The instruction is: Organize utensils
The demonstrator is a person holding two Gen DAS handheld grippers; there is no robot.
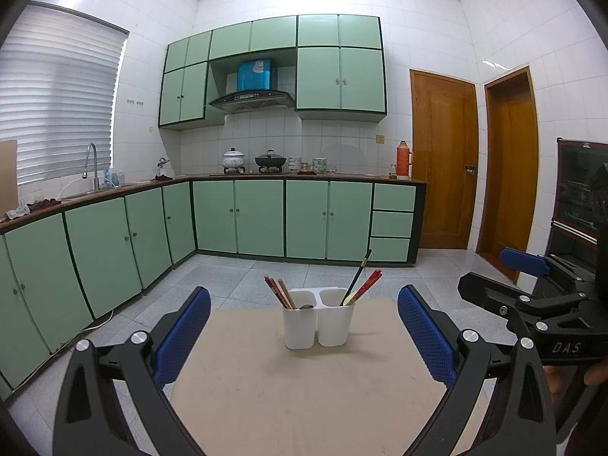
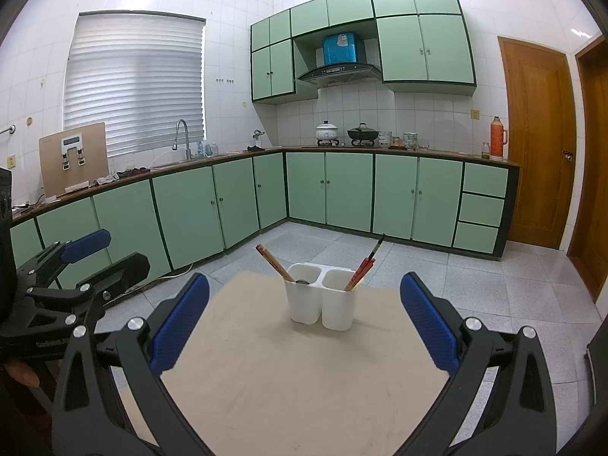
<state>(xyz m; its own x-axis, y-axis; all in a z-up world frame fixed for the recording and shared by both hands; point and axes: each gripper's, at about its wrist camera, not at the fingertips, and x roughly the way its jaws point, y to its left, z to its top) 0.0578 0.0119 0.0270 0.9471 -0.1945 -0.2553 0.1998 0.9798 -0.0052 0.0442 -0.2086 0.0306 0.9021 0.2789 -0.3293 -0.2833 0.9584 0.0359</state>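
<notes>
Chopsticks were split between two compartments of a white caddy [image 1: 318, 319] standing upright on the tan tabletop [image 1: 266, 399], and that split was what the next move seemed to hinge on. The caddy sat dead ahead of both grippers, a bit past the fingertips, touching neither one. The left bunch [image 1: 280, 292] leaned away to the left out of the left cup; the red pair [image 1: 364, 288] and a dark stick [image 1: 359, 275] leaned off to the right out of the right cup. So every long axis was steep but tilted, fanning outward from the middle. Something dark and rounded sat low in the left cup, maybe a spoon bowl, couldn't really tell.

Left gripper [image 1: 304, 336] had its blue pads spread wide with nothing between them, framing the caddy. Right gripper [image 2: 304, 323] was the same, jaws wide apart and empty. From the left cam the right one showed off to the side [image 1: 532, 296], about level with it. Honestly neither looked clearly nearer; my guess is each would take the bunch on its own side.

Tabletop was otherwise bare, pale and matte. Around it was a tiled kitchen: green cabinets [image 2: 395, 190], pots on the stove [image 2: 344, 135], a sink under a blind, wood doors on the right.
</notes>
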